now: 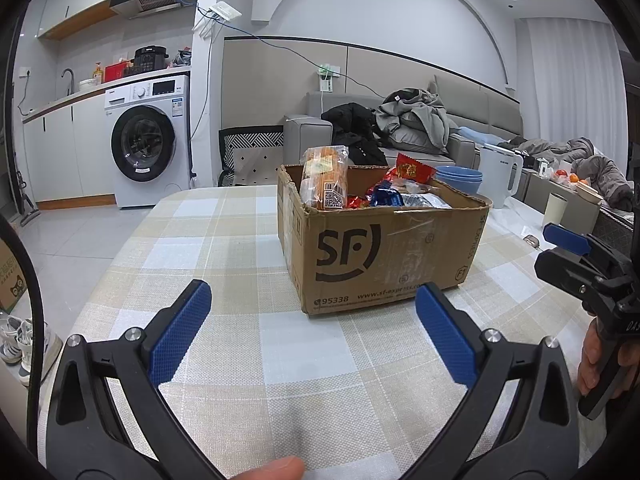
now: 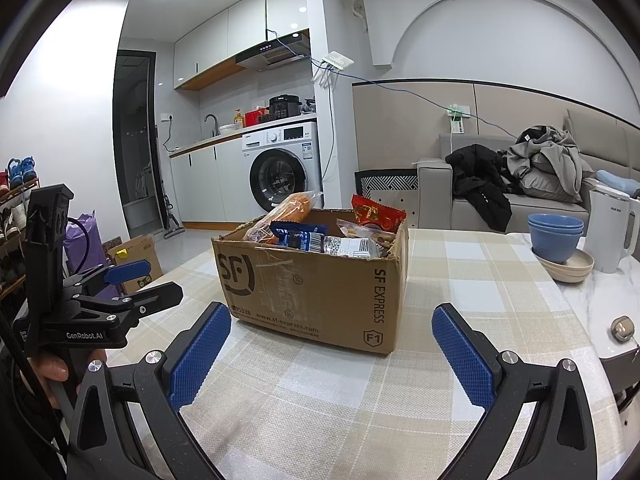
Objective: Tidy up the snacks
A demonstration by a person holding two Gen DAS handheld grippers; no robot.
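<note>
An open brown SF cardboard box (image 1: 372, 256) (image 2: 320, 288) stands on the checked tablecloth (image 1: 224, 248) (image 2: 344, 396), full of snack packets. A clear bag of orange bread (image 1: 325, 178) (image 2: 289, 210) leans at its left end, a red packet (image 1: 412, 170) (image 2: 376, 214) at the back, a blue packet (image 1: 386, 197) (image 2: 294, 236) in the middle. My left gripper (image 1: 314, 292) hovers open just in front of the box, nothing between its pads. My right gripper (image 2: 332, 312) is open too, near the box's front right corner, empty. Each gripper shows at the edge of the other view.
Stacked blue bowls (image 2: 556, 236) (image 1: 460, 178) on beige plates and a white kettle (image 2: 612, 232) (image 1: 500, 176) stand right of the box. A small beige case (image 2: 622, 328) lies near the right table edge. A sofa with clothes (image 2: 520, 184) is behind; a washing machine (image 1: 148, 144) at the back left.
</note>
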